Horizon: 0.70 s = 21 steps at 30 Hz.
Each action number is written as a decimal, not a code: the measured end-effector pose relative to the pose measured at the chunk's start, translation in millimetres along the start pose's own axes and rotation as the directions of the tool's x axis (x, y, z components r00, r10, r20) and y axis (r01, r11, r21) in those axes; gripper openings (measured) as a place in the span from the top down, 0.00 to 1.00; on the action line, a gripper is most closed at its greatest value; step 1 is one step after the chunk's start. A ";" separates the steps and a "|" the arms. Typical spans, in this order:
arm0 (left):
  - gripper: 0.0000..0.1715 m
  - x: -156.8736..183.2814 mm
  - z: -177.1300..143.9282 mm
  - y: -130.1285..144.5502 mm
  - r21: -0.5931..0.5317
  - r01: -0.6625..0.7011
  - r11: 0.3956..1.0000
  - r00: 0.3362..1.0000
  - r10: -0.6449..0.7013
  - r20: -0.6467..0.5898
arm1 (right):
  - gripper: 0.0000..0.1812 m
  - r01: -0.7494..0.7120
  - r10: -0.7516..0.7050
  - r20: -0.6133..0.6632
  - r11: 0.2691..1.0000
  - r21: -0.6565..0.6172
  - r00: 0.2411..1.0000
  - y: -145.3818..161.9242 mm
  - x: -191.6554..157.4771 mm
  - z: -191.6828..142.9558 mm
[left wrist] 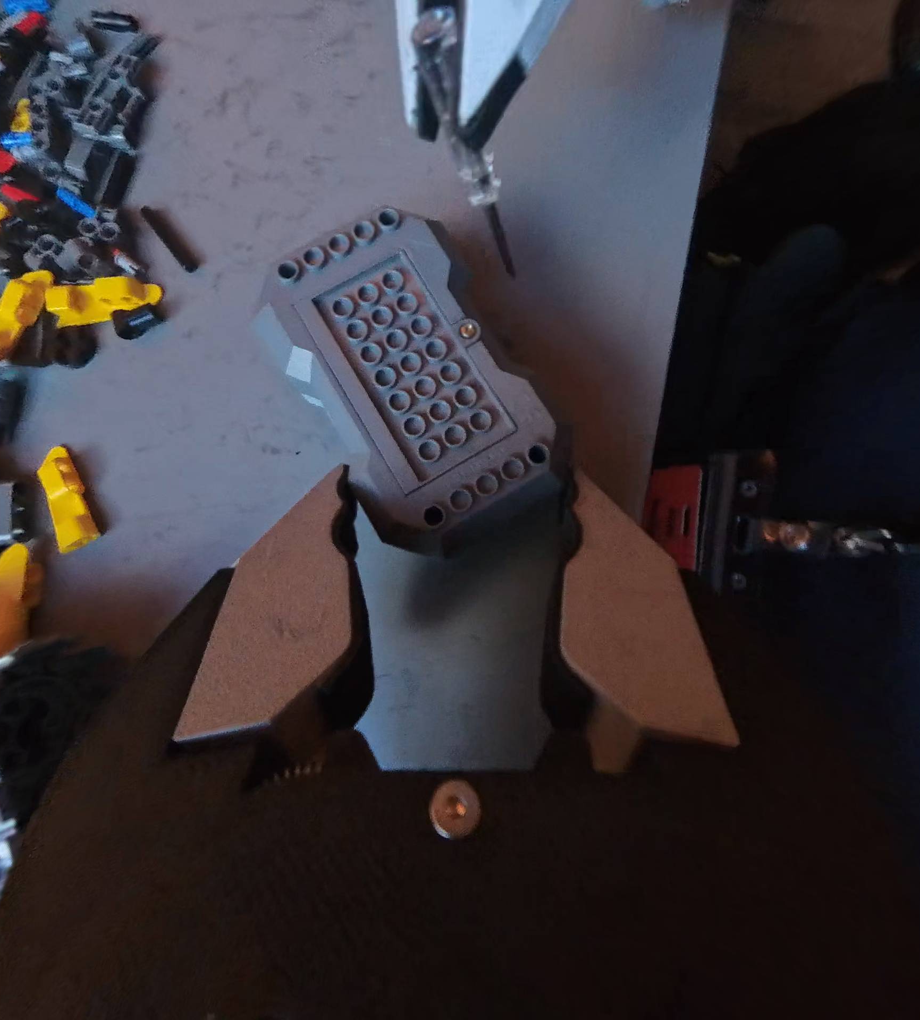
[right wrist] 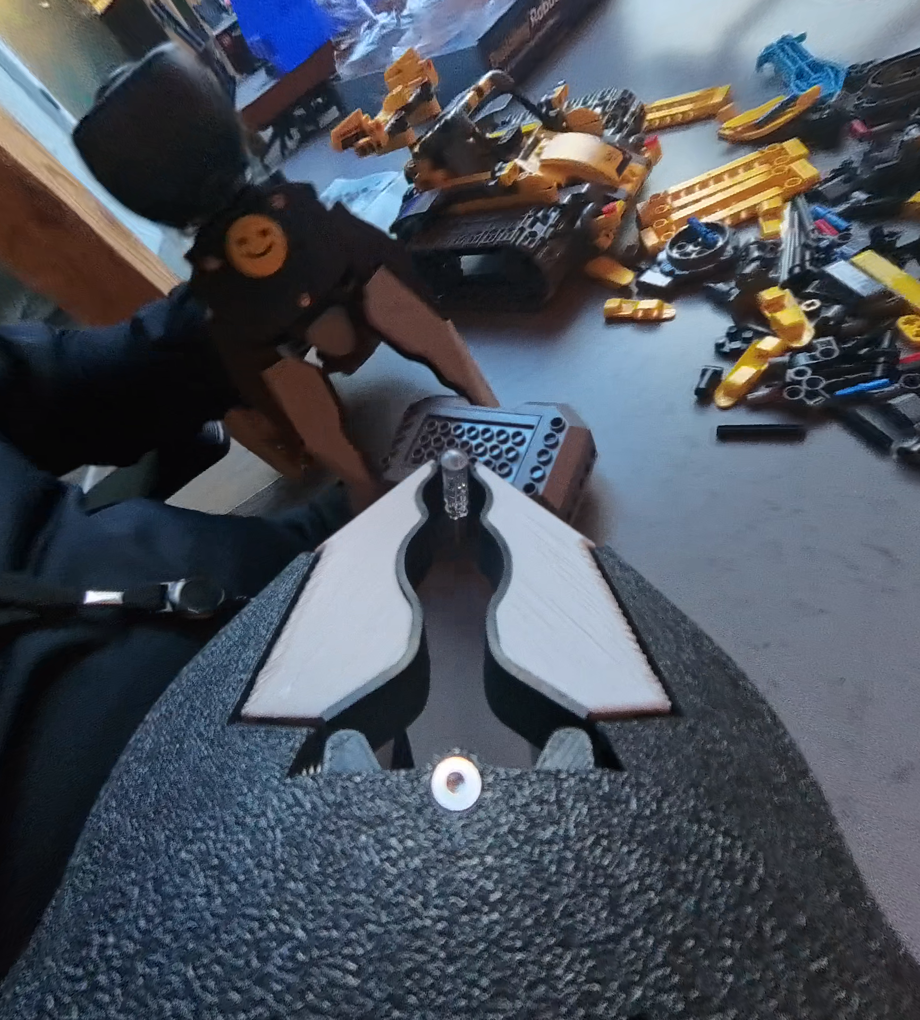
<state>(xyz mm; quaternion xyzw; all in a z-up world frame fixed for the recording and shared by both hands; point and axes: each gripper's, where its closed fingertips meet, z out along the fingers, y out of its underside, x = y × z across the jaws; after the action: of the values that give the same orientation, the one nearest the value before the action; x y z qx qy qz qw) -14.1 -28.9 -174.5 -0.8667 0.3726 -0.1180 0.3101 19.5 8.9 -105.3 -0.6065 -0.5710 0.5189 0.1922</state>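
Observation:
A grey studded block (left wrist: 408,375) with a small brass screw (left wrist: 467,329) lies on the grey table (left wrist: 259,138). My left gripper (left wrist: 456,485) has its brown fingers spread wide around the block's near end, touching both of its sides. In the right wrist view it (right wrist: 419,436) straddles the block (right wrist: 496,441). My right gripper (right wrist: 453,469) is shut on a screwdriver (right wrist: 455,488) with a clear handle. In the left wrist view the screwdriver (left wrist: 455,127) points down, its dark tip beside the block's far right corner.
Loose yellow, black and blue building pieces (left wrist: 32,232) cover the table's left; they also show in the right wrist view (right wrist: 811,309). A part-built yellow and black tracked vehicle (right wrist: 513,182) stands behind. A black axle (left wrist: 170,240) lies apart. The table edge (left wrist: 684,331) runs close on the right. About 9 cm separates my left fingertips from my right.

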 end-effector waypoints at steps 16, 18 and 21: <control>0.59 10.4 1.1 -1.8 0.154 -0.211 0.965 0.940 0.244 -0.240 | 0.96 0.072 -0.078 0.040 0.990 0.125 0.996 -18.8 -23.6 5.6; 0.59 10.6 1.0 -1.9 0.154 -0.212 0.965 0.941 0.245 -0.234 | 0.96 0.071 -0.076 0.034 0.990 0.123 0.997 -16.0 -22.5 6.3; 0.59 10.7 1.1 -1.9 0.153 -0.207 0.966 0.941 0.240 -0.237 | 0.95 0.069 -0.073 0.029 0.991 0.116 0.997 -13.7 -21.6 7.4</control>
<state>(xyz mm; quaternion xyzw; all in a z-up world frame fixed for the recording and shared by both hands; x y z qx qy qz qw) -5.1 -35.1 -174.5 -0.7752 0.4970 -0.2150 0.3252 10.6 -9.3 -88.0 -0.5650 -0.5646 0.5536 0.2355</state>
